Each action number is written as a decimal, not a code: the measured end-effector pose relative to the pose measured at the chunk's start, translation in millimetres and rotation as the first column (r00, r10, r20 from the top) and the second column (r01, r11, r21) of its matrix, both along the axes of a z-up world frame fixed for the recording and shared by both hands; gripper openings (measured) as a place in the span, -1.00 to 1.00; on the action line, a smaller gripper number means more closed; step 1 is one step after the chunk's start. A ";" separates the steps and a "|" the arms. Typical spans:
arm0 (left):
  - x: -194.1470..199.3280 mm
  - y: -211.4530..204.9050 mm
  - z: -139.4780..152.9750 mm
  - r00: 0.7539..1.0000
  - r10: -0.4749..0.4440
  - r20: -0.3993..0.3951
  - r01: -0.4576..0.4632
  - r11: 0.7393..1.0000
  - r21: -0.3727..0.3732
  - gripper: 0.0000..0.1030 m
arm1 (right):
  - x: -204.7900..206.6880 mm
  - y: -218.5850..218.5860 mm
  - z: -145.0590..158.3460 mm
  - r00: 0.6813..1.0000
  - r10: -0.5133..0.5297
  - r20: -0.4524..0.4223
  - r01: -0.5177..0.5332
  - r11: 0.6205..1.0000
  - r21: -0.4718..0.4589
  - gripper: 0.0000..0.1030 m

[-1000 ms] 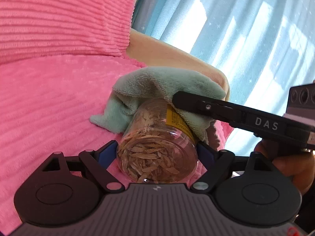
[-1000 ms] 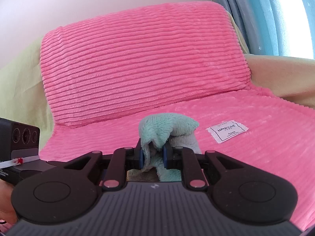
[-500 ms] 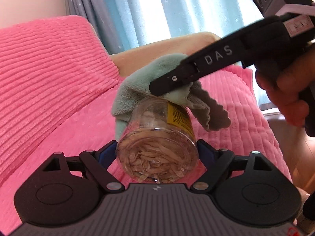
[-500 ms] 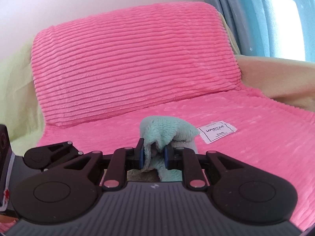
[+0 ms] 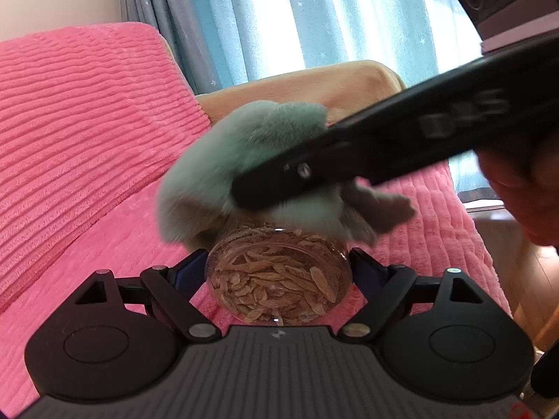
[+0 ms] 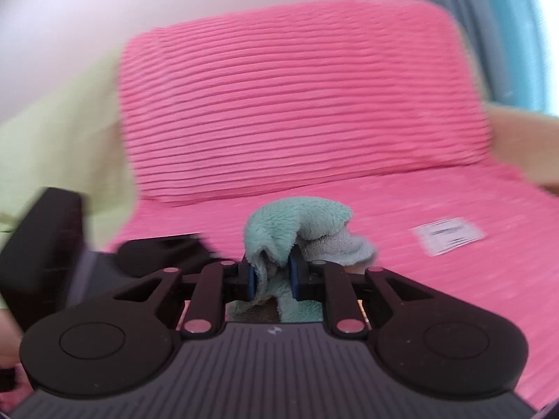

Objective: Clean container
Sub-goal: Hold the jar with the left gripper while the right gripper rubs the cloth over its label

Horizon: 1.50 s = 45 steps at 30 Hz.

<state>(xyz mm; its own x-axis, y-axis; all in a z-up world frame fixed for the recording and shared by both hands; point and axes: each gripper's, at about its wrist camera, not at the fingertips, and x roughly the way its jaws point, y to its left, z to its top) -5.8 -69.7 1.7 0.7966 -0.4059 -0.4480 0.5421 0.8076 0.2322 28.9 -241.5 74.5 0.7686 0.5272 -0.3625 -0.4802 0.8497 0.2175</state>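
Since a moment ago the cloth (image 5: pixel 244 160) has slid nearer, now covering the jar's (image 5: pixel 277 279) far end. The left gripper (image 5: pixel 277 276) clamps the clear jar of dried flakes; the right gripper (image 6: pixel 272 277) pinches the teal cloth above the pink sofa (image 5: pixel 87 132), curtains (image 5: pixel 314 21) beyond.

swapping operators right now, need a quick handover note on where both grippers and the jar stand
Left gripper: shut on the clear jar, holding it by its sides, base toward the camera; the jar is full of pale dried flakes.
Right gripper: shut on the green cloth.
Position: the cloth is draped over the far end of the jar, above the pink sofa cover. The view is motion-blurred, so wiping looks under way.
Done: both grasps made, cloth on jar.
Left: finish wiping the sides; how clean the jar is cannot be judged.
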 end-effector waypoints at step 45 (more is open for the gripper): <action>-7.6 -3.7 3.6 1.000 -0.012 0.009 0.012 1.000 -0.004 0.67 | -1.2 4.6 -2.7 0.999 0.035 0.007 -0.034 0.999 -0.004 -0.77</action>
<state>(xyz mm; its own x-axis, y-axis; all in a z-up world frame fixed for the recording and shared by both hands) -13.3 -73.4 5.4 0.7960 -0.4170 -0.4388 0.5493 0.8022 0.2341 27.8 -236.9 71.8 0.7526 0.5521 -0.3587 -0.5109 0.8334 0.2108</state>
